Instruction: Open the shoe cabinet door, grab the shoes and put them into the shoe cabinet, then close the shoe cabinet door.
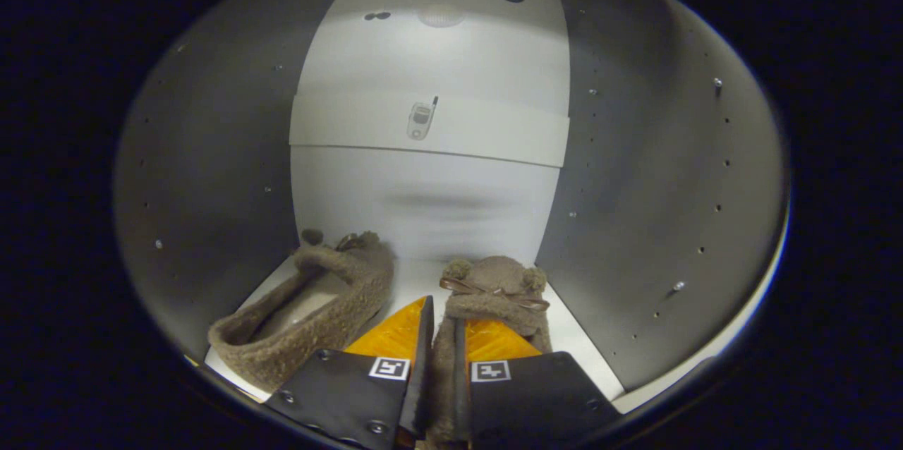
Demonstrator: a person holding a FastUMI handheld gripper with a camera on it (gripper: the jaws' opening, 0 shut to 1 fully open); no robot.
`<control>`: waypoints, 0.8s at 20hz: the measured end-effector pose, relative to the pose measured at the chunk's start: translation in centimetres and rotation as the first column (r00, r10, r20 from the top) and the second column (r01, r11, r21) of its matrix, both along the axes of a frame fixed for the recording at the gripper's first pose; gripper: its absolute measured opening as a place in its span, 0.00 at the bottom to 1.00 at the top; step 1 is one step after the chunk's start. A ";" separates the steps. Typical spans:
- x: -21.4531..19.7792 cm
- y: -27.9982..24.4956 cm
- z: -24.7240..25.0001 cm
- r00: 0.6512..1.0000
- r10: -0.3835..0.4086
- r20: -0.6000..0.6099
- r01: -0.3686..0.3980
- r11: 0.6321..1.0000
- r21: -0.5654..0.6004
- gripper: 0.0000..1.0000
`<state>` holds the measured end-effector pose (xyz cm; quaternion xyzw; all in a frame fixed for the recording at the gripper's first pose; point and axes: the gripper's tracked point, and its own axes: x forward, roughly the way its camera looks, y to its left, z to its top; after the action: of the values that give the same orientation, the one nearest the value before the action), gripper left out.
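Tool [439, 358] inside the shoe cabinet [211, 154], fingers narrowed and pressing both sides of the right slipper's [494, 295] side wall; its furry edge is pinched in the slim gap between them. That slipper sits on the white cabinet floor [571, 344], toe with bow pointing at the back panel [430, 210], close to the right side wall [656, 175]. Left slipper [310, 309] lies just beside the left finger, angled, heel near the front edge of the floor, toe close to the back panel. Narrow strip of bare floor between the two slippers. Open room above both.
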<state>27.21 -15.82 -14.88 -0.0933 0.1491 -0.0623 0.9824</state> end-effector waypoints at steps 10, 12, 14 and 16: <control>1.9 -0.3 -0.4 0.997 0.006 -0.075 -0.003 0.999 0.040 0.19; 1.1 -0.2 -0.5 0.997 -0.007 -0.082 0.007 1.000 0.004 0.22; 0.2 0.1 -0.4 0.996 -0.006 -0.085 0.005 1.000 -0.011 0.24; -0.5 0.1 0.2 0.997 -0.017 -0.073 0.016 1.000 -0.020 0.35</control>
<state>26.69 -15.76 -14.63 -0.1036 0.1851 -0.0683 0.9748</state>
